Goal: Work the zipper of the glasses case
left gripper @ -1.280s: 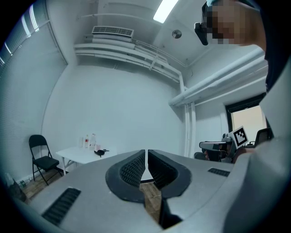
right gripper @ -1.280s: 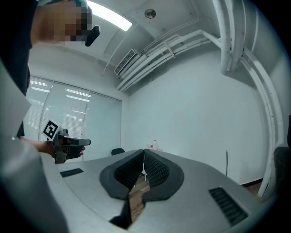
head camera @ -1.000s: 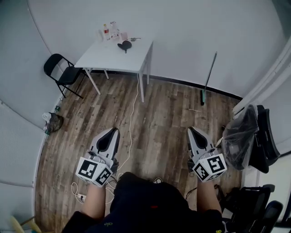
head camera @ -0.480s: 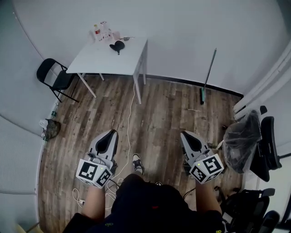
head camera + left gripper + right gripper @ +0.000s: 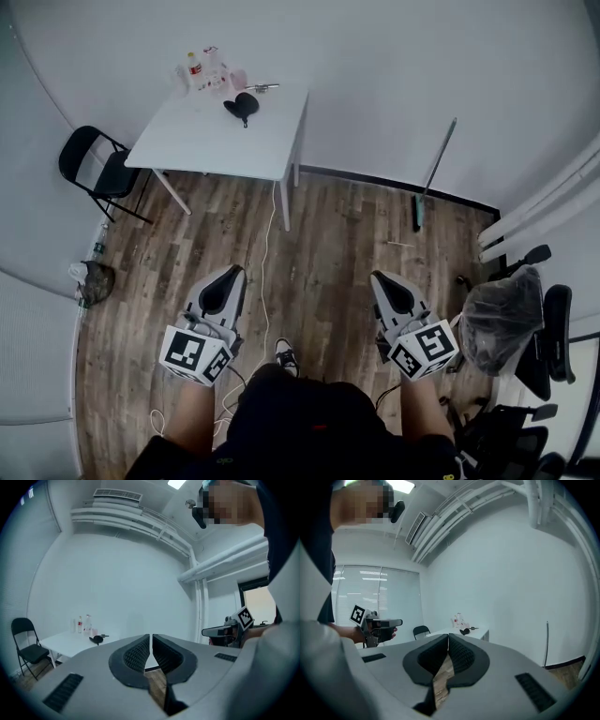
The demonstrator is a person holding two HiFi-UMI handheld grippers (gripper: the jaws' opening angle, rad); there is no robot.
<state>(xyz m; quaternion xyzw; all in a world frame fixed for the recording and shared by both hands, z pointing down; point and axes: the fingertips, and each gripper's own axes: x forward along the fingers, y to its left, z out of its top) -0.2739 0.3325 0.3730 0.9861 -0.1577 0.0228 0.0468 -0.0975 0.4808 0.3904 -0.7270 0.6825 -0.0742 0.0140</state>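
Left tongs (image 5: 229, 272) and right tongs (image 5: 379, 277): both pressed together, holding nothing.
Makes sense imo, since the small black glasses case (image 5: 242, 106) sits well apart on the white rectangular desk (image 5: 206, 136), near some clear plastic bottles (image 5: 202, 67). A thin white cable (image 5: 266, 246) trails across the brown wood-plank floor (image 5: 337, 234) in between, and a black folding chair (image 5: 94, 169) stands beside the desk.

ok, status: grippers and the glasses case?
Left gripper, right gripper: fingers shut, empty. Dark glasses case on white rectangular table, far ahead, untouched. White cable across wooden floor between.

surface: white table (image 5: 211, 139) | on it: black glasses case (image 5: 242, 106), bottles (image 5: 201, 71)
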